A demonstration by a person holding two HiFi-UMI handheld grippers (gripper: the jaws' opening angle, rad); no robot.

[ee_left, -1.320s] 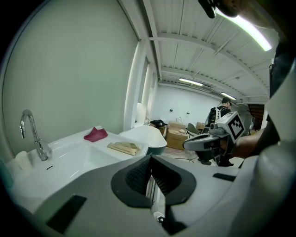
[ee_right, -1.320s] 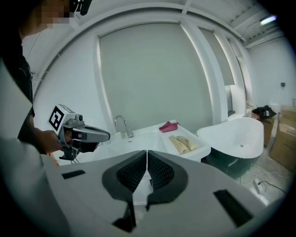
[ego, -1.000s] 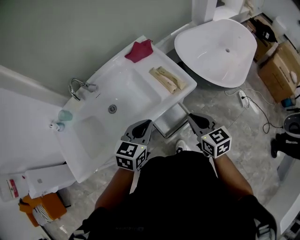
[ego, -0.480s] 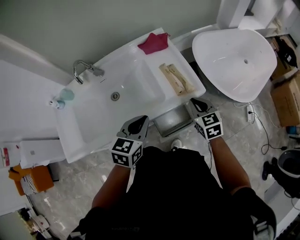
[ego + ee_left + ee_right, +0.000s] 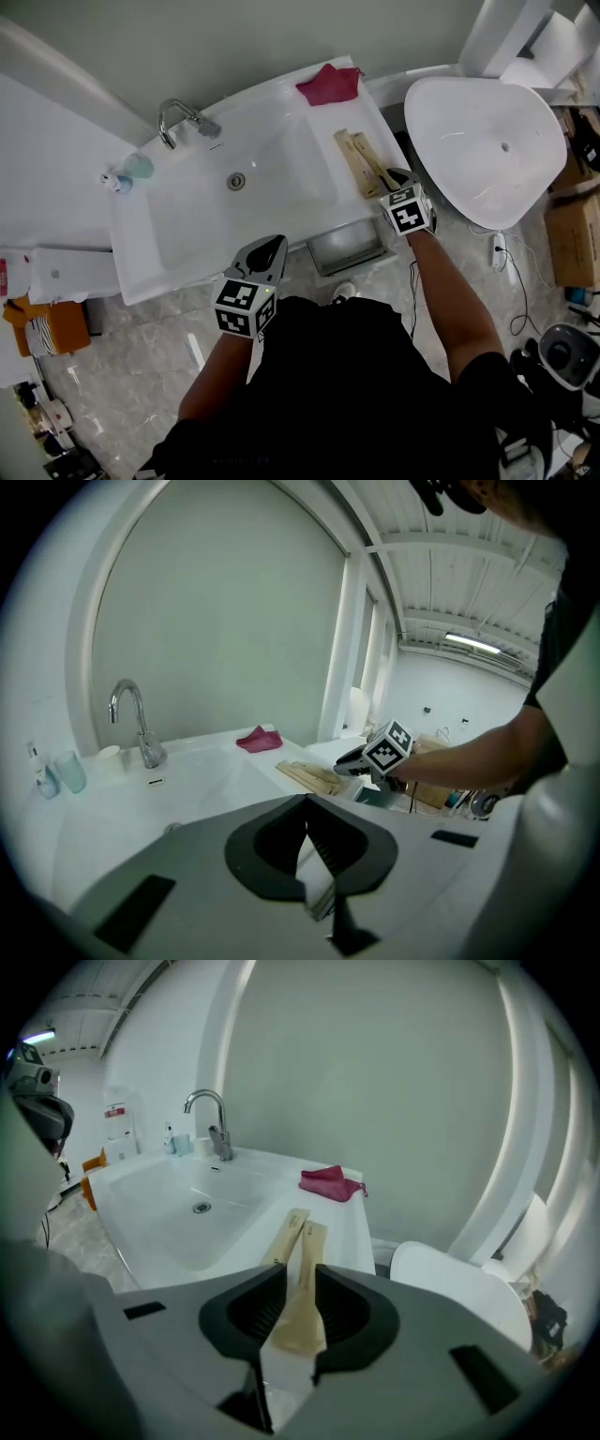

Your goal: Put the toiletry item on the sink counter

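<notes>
The toiletry packet (image 5: 307,1251) looks like a flat tan sleeve, long and narrow, prob. w/ a comb or brush inside. I'd guess it's v. light and a bit stiff lengthways, but thin enough to bow or crease if squeezed hard across. Nothing fragile about it, though a smooth wrapper on a glossy white bench (image 5: 349,114) could skate off when nudged. I'd take it at the near end, edge to edge w/ the tips low against the bench, or tilt and catch it top-and-bottom. No need for a mid-length hold on sthg this light.

Right gripper (image 5: 394,178): the jaws stand apart by a narrow gap, approx. the packet's own width. The packet's near end runs straight into that gap, in line w/ the jaws and reaching back toward their root. Its far end points away ahead of the tips. I can't tell whether the pads touch its edges, but it doesn't look clenched, and the packet seems to lie flat on the bench.

A second packet (image 5: 288,1232) lies just beside it, ahead and left of the jaws, nearly parallel, touching or almost. That leaves the left-hand jaw little room btwn the two. Further ahead of the tips is a red cloth (image 5: 330,1183).

Left gripper (image 5: 306,803): the jaws are closed together w/ nothing btwn them, held short of the bench's front edge. Both packets lie well ahead of its tips.
</notes>
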